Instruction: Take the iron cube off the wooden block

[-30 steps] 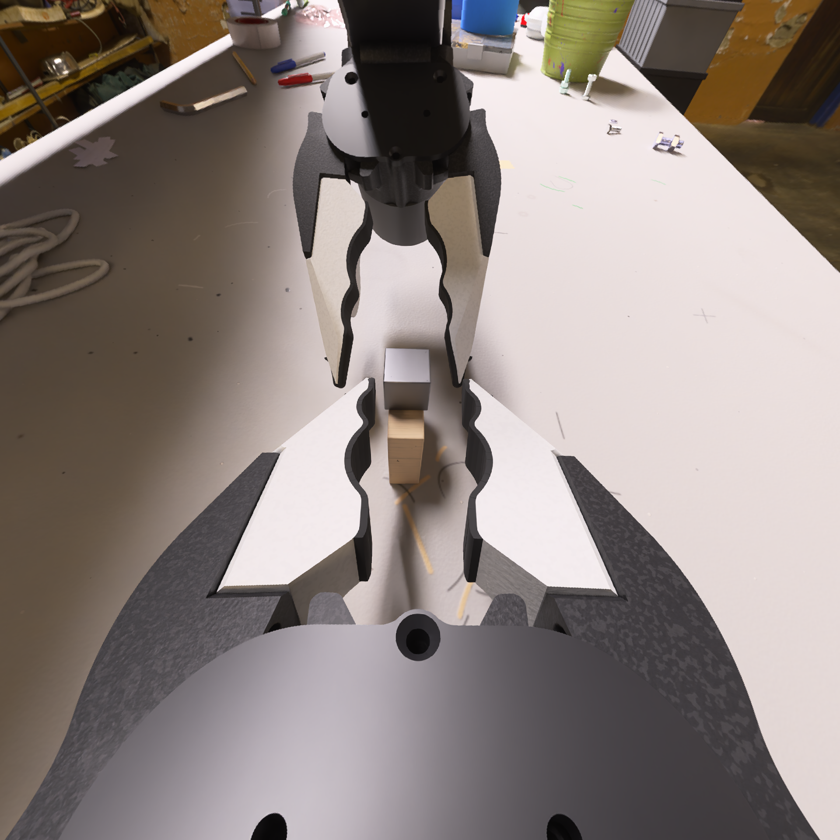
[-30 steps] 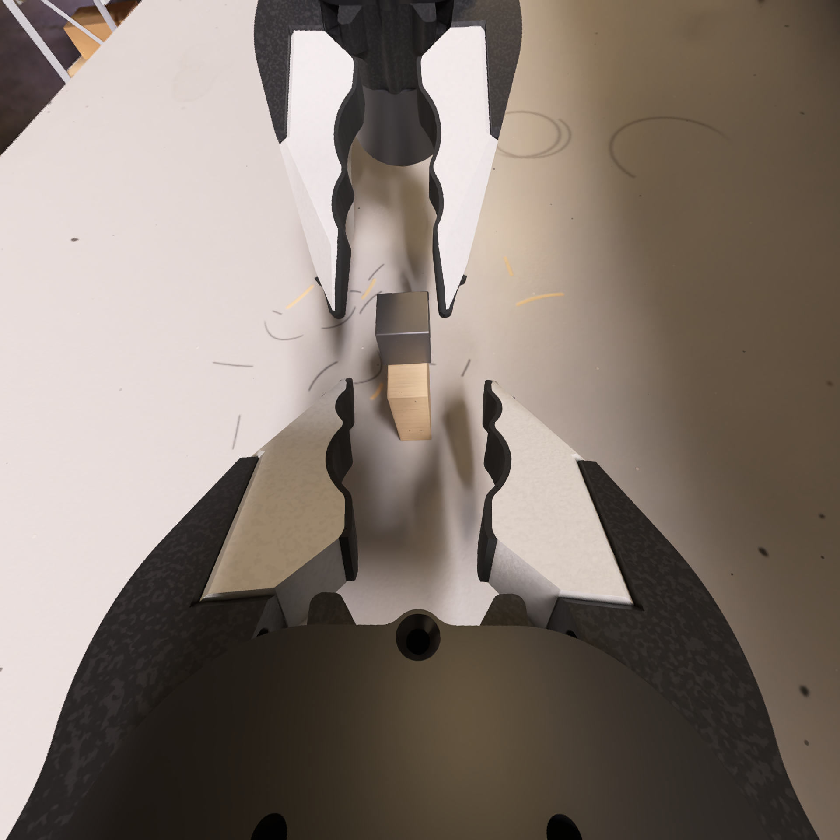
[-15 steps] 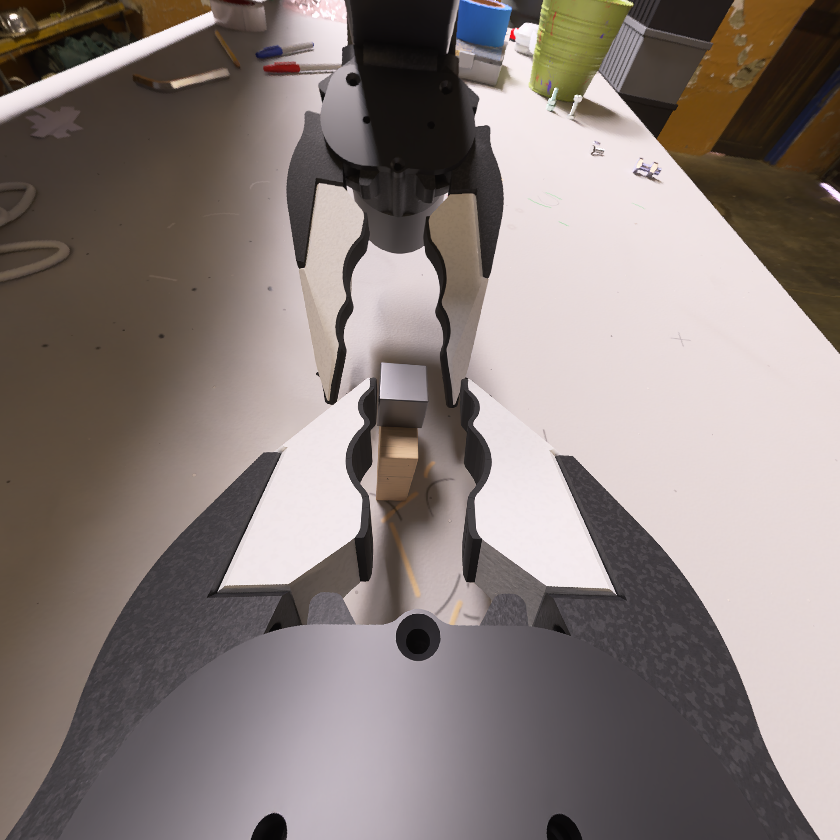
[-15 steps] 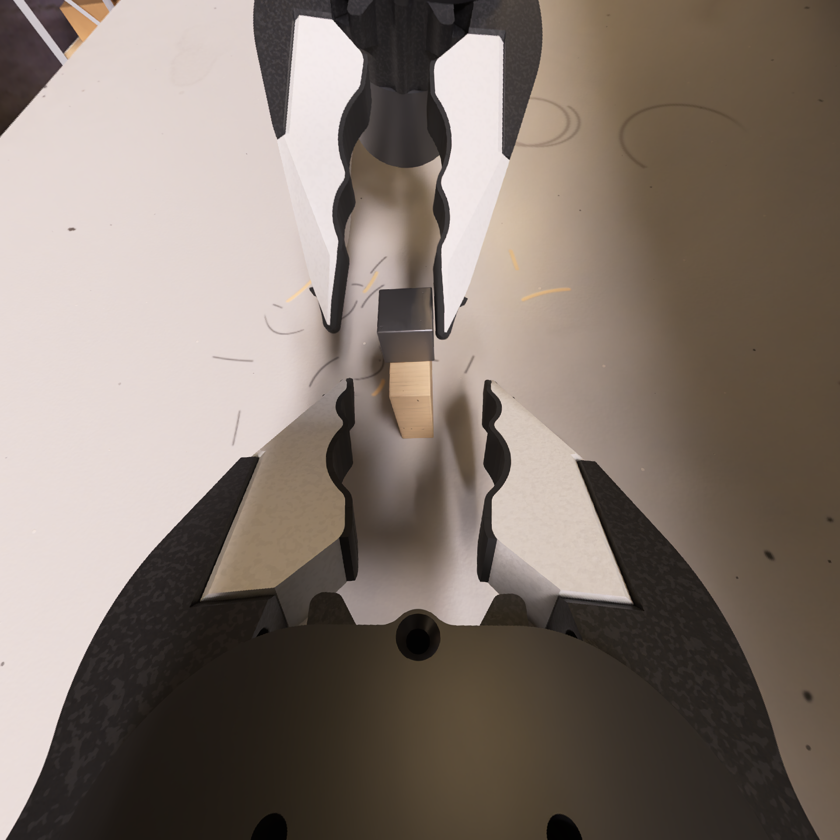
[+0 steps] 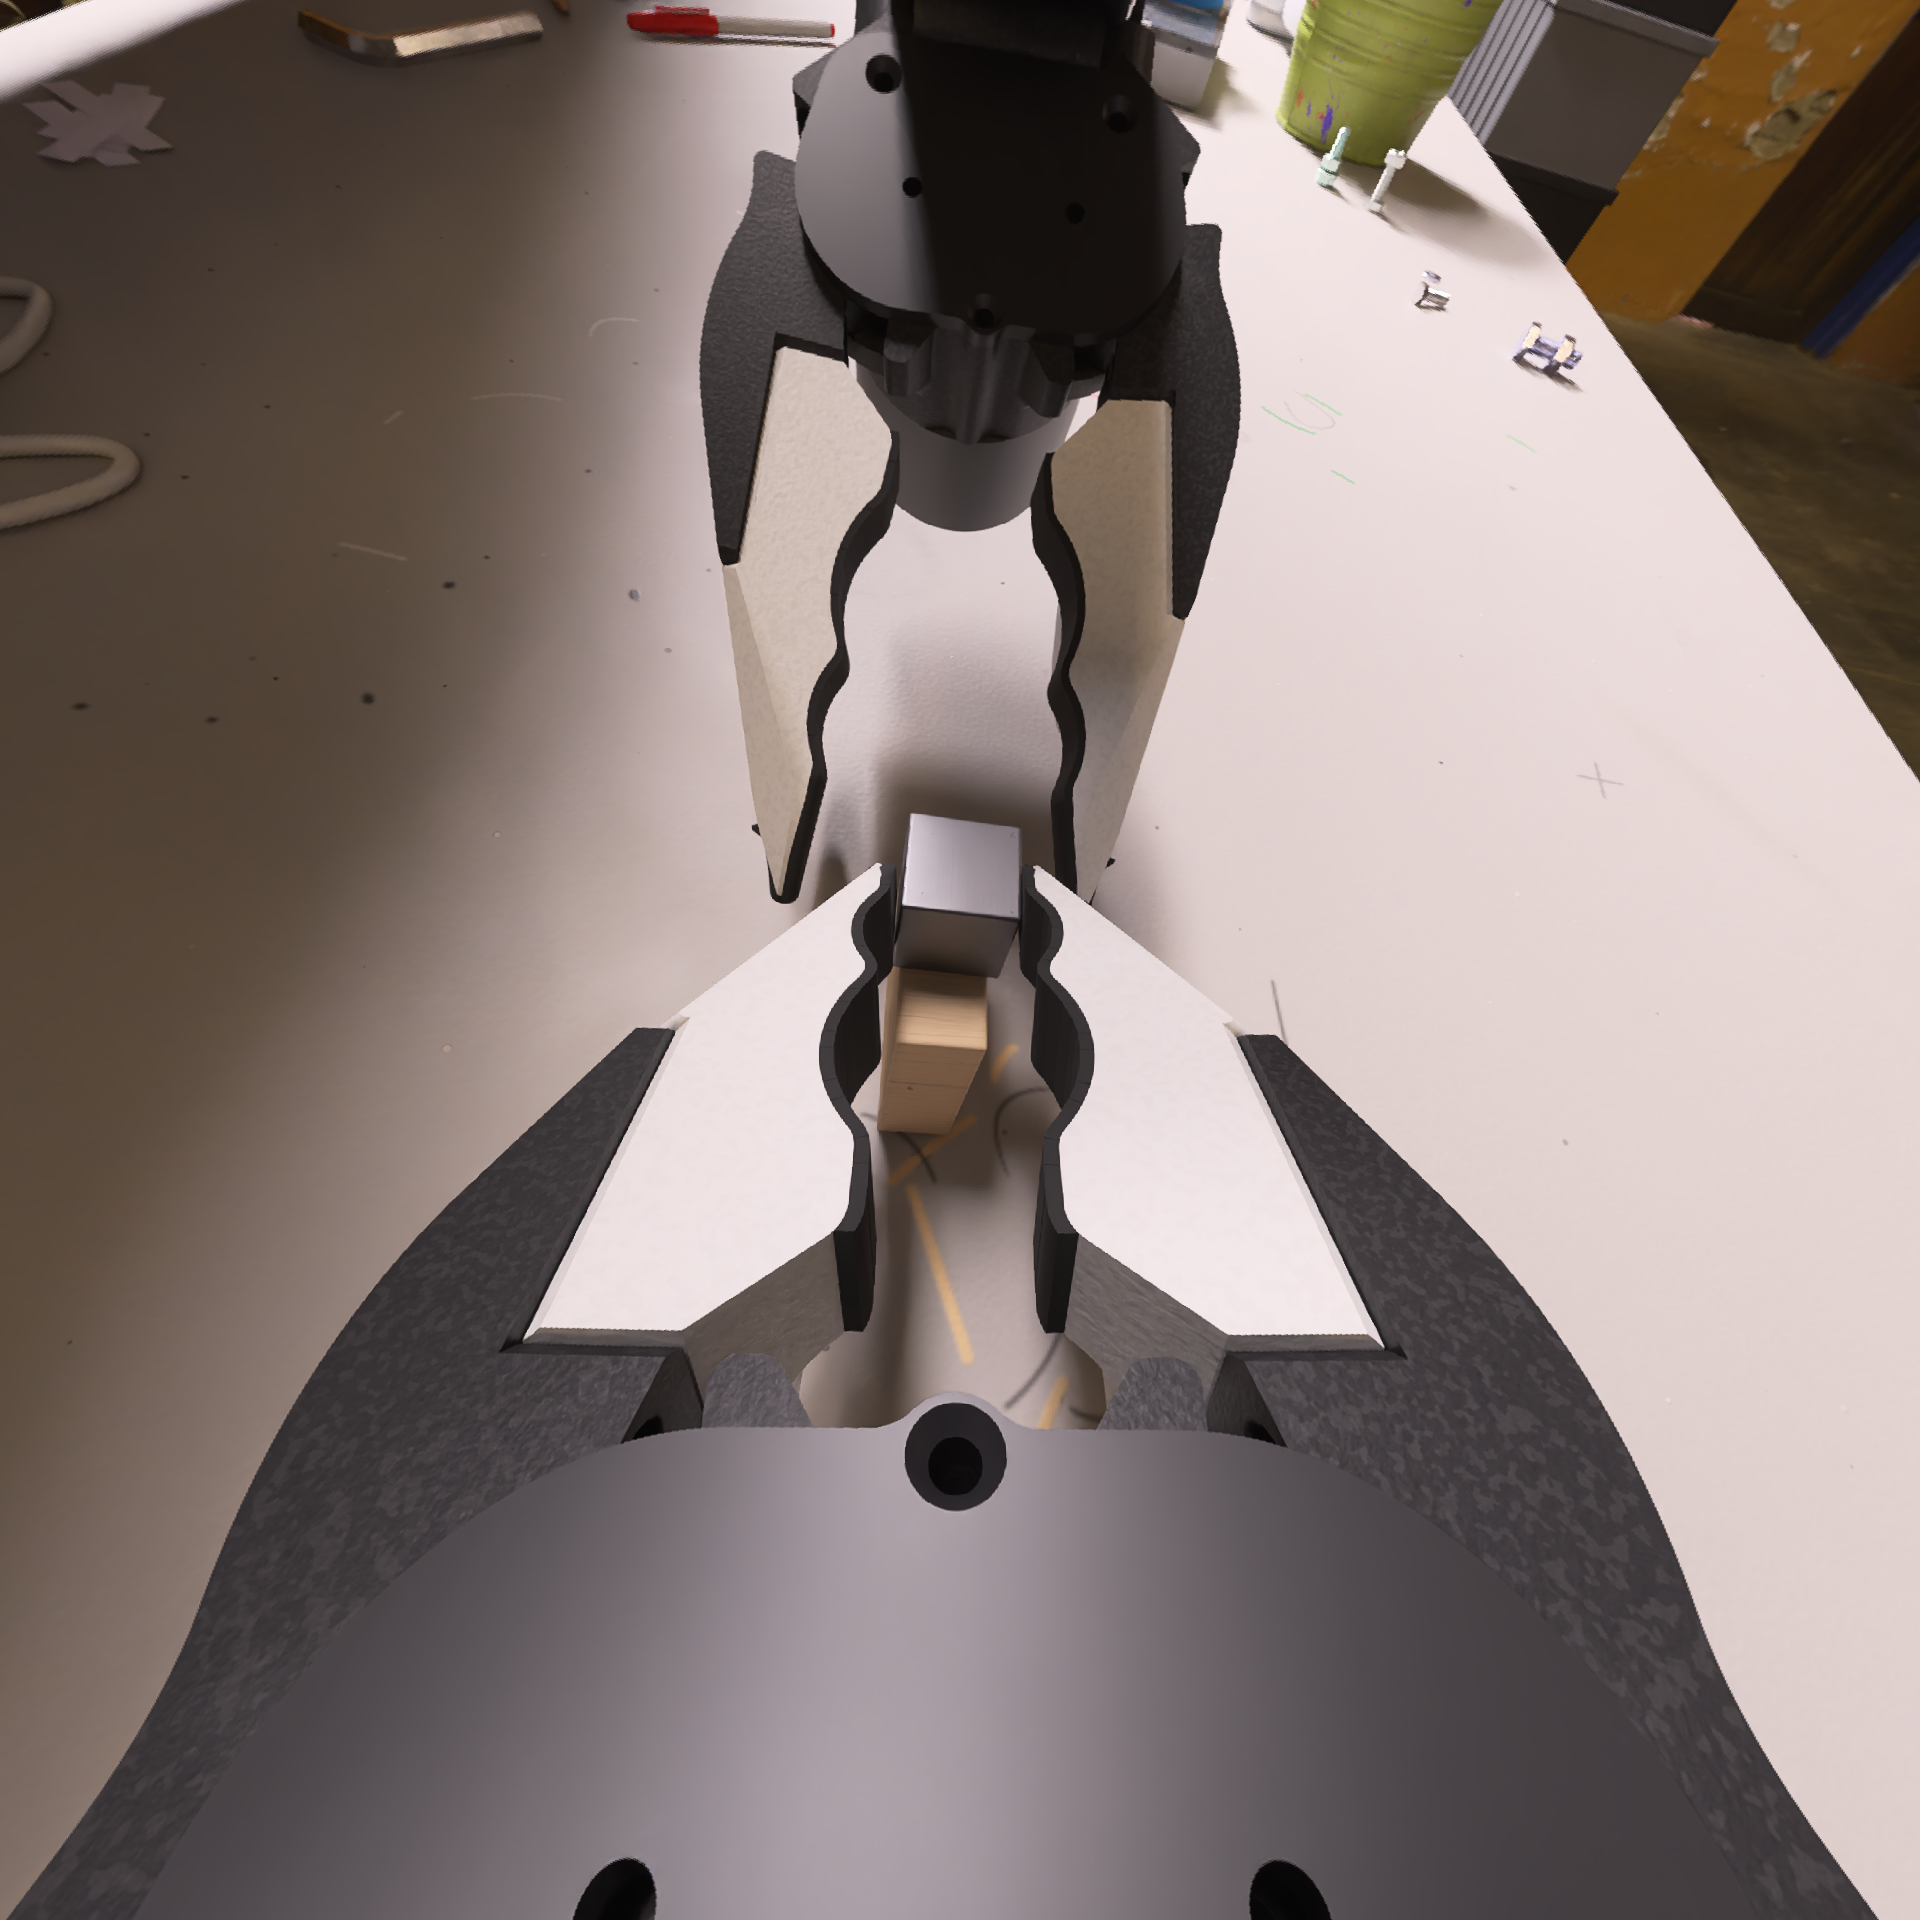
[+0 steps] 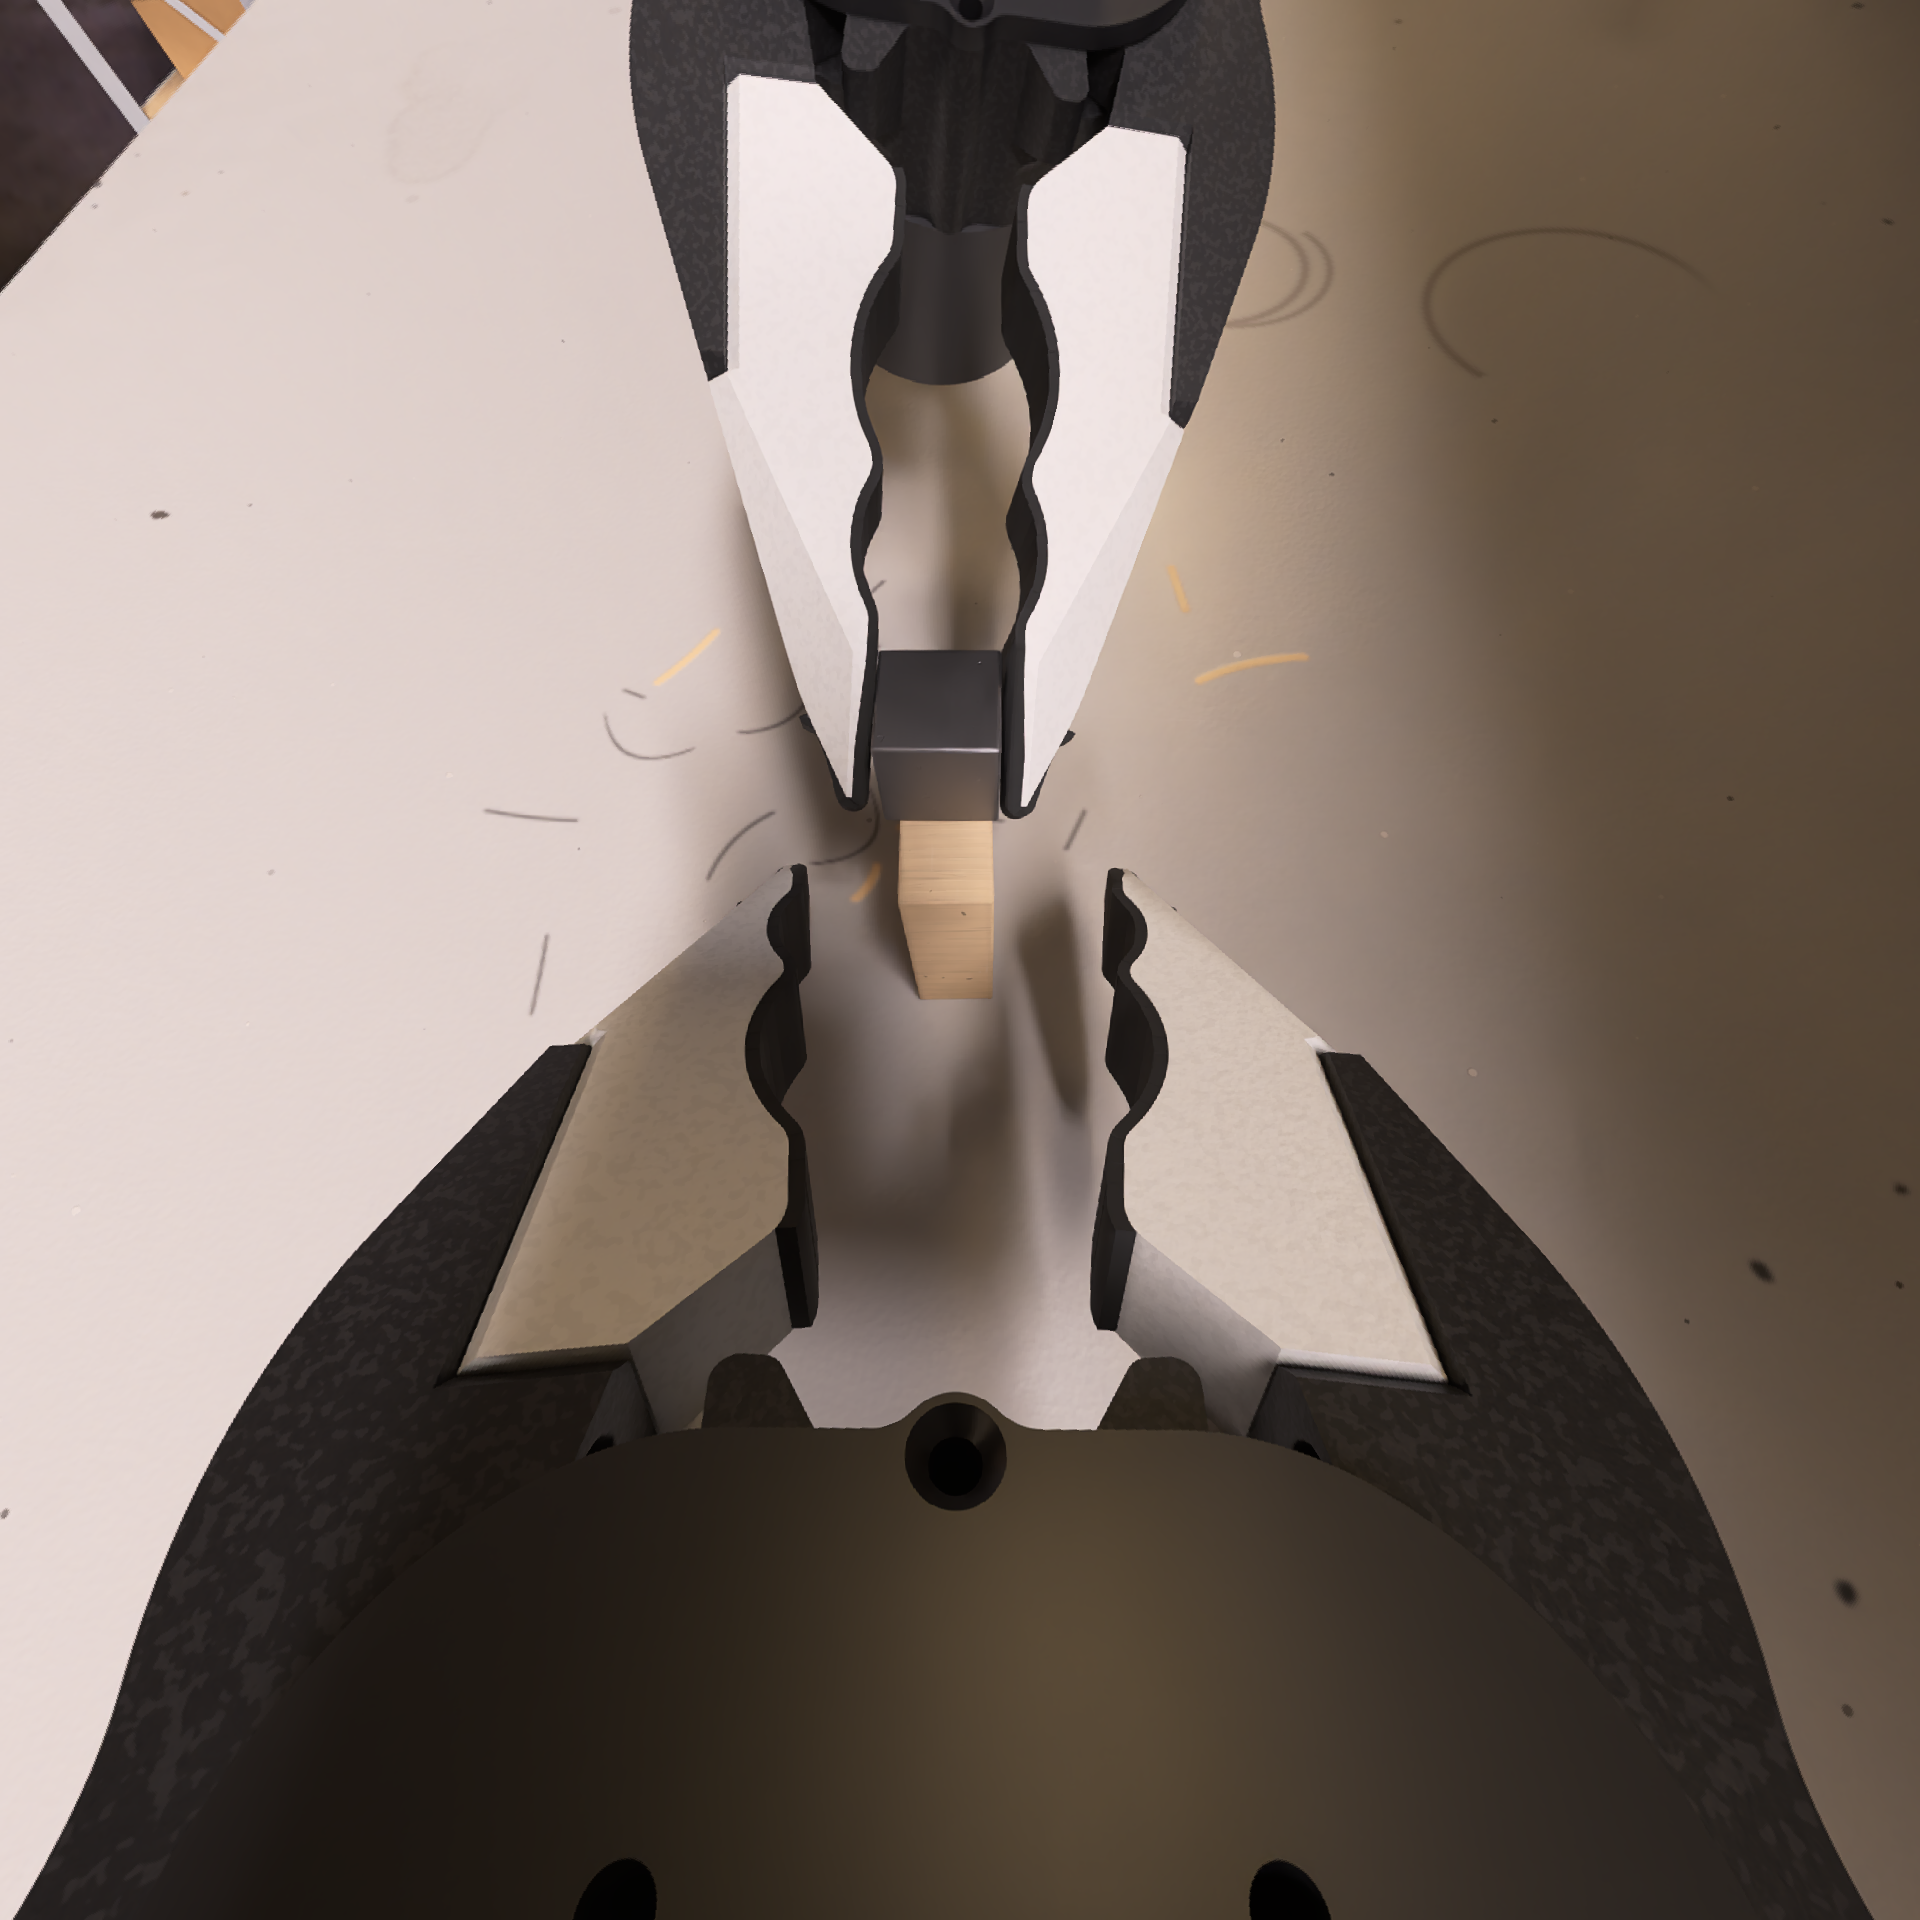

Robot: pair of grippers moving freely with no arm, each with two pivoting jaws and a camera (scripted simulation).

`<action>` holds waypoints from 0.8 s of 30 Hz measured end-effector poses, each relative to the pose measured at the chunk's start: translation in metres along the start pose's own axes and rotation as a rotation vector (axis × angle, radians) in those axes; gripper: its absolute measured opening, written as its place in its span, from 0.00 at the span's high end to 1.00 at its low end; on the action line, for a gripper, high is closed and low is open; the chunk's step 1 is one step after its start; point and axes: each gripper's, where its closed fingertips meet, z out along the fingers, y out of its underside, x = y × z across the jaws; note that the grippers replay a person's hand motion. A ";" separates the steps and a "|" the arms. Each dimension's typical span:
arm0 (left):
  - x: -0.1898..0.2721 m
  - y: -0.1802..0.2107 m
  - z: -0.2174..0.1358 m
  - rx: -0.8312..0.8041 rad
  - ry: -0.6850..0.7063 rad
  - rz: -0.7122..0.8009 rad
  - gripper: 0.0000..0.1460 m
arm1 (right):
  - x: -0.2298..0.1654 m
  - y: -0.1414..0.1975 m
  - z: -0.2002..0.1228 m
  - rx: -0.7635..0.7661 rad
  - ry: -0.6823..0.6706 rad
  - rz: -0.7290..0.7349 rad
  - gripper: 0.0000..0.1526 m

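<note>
Grasp step: left hand-held gripper (image 5: 956, 899) clamps iron cube (image 5: 956, 894) atop wooden block (image 5: 930, 1049) (right hand-held gripper (image 6: 951, 883) spread, empty); next, a straight lift.

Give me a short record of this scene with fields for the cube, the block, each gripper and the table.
cube: small grey iron cube, on top of the block, between the left gripper's fingertips
block: upright pale wooden block, standing on the table
left gripper: shut on the cube's two sides
right gripper: open, facing the stack from the opposite side, short of the block
table: white worktop with scuff marks
</note>
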 end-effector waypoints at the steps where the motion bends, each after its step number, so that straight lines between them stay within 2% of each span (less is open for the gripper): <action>1: -0.001 0.000 0.000 0.001 -0.005 -0.002 0.84 | 0.000 0.000 0.000 -0.002 0.001 0.000 0.63; 5: -0.006 -0.001 -0.002 0.014 -0.013 -0.072 0.84 | 0.002 0.002 0.001 -0.015 0.014 0.015 0.62; 10: -0.020 -0.003 -0.006 0.067 -0.010 -0.290 0.84 | 0.007 0.005 0.004 -0.040 0.042 0.091 0.62; 17: -0.027 -0.038 -0.029 0.265 0.060 -0.505 0.84 | 0.004 -0.006 0.004 0.040 -0.051 0.259 0.61; 21: -0.027 -0.058 -0.034 0.346 0.062 -0.549 0.84 | -0.002 -0.015 0.008 0.085 -0.100 0.311 0.61; 24: -0.020 -0.064 -0.026 0.355 0.075 -0.517 0.84 | -0.007 -0.020 0.012 0.098 -0.124 0.328 0.60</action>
